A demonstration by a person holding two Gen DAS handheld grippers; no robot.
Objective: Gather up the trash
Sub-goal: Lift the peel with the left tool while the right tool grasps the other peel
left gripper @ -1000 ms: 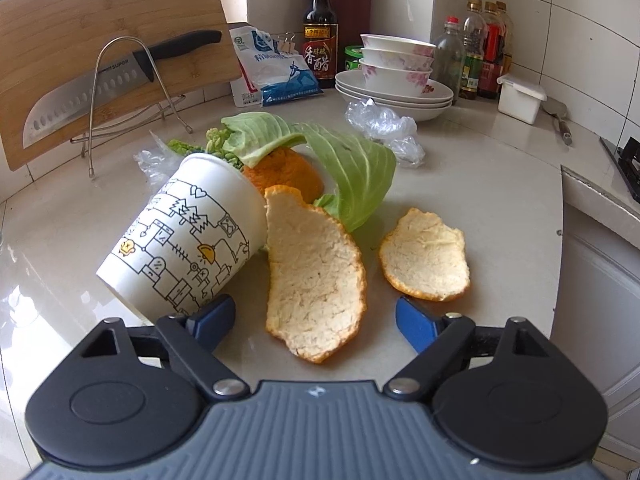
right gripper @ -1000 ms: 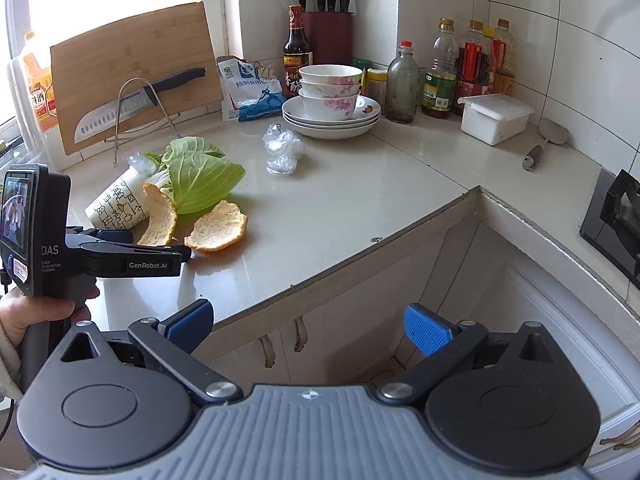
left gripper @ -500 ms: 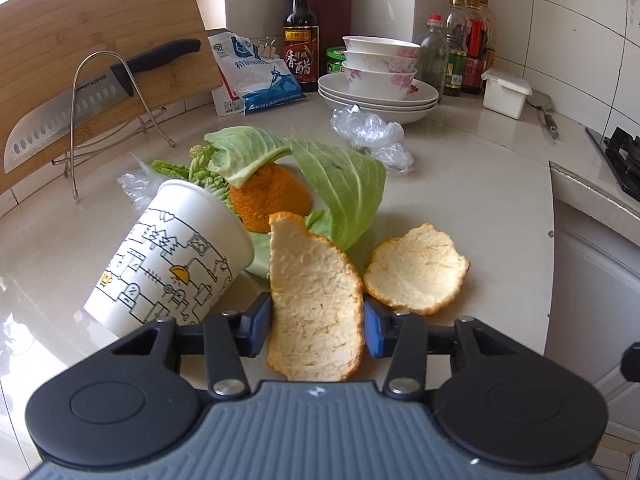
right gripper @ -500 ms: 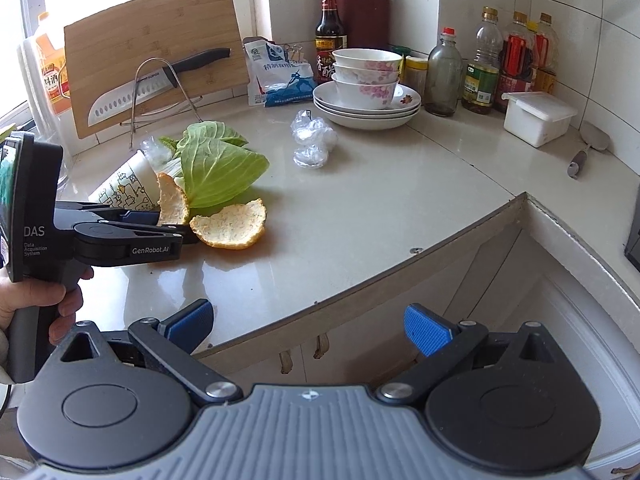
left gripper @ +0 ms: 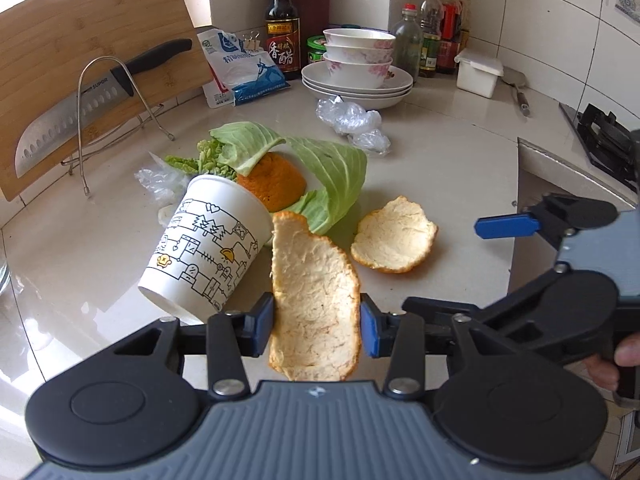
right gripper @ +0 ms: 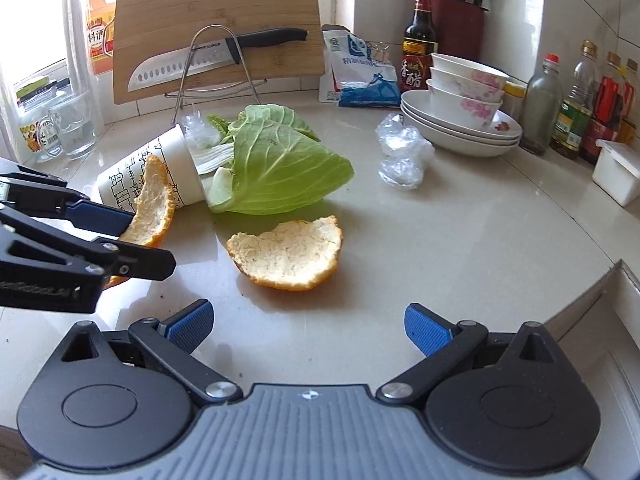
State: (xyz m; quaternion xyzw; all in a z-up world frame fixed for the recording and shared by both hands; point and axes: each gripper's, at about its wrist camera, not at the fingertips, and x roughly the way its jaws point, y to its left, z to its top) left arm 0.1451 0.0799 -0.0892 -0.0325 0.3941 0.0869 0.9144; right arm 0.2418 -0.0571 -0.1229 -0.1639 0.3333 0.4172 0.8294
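A: Gripping is the step in hand. The left tongs [left gripper: 317, 326] are closed onto the long orange peel [left gripper: 314, 304], one blue pad on each long edge. Its far tip stands just beside the paper cup [left gripper: 208, 248]; whether they touch cannot be told.

B: State of the right tongs?

A: The right tongs [right gripper: 307, 326] are spread wide and hold nothing. They hang over the bench [right gripper: 460, 232], pointed at the second orange peel [right gripper: 288, 254], which lies just ahead of them, apart from the pads.

B: Next move?

A: As a judgement: lift the held peel clear of the cup without tipping it further, then carry it to a bin. No bin shows in either view. The right tongs would need to advance, straddle the second peel and close on its rim.

B: Appearance of the trash?

A:
- Long peel: pale, pitted pith facing the camera, thin orange edge, curled lengthwise. Probably soft; a hard squeeze may fold it.
- Second peel: shallow dish, pith up, flat on the bench.
- Paper cup: white with line drawings, lying on its side.
- Cabbage leaf [right gripper: 280, 168]: broad, green, draped over a third orange peel [left gripper: 274, 184] at the cup's mouth.
- Crumpled plastic wrap [right gripper: 402, 156]: clear, near the stacked plates.
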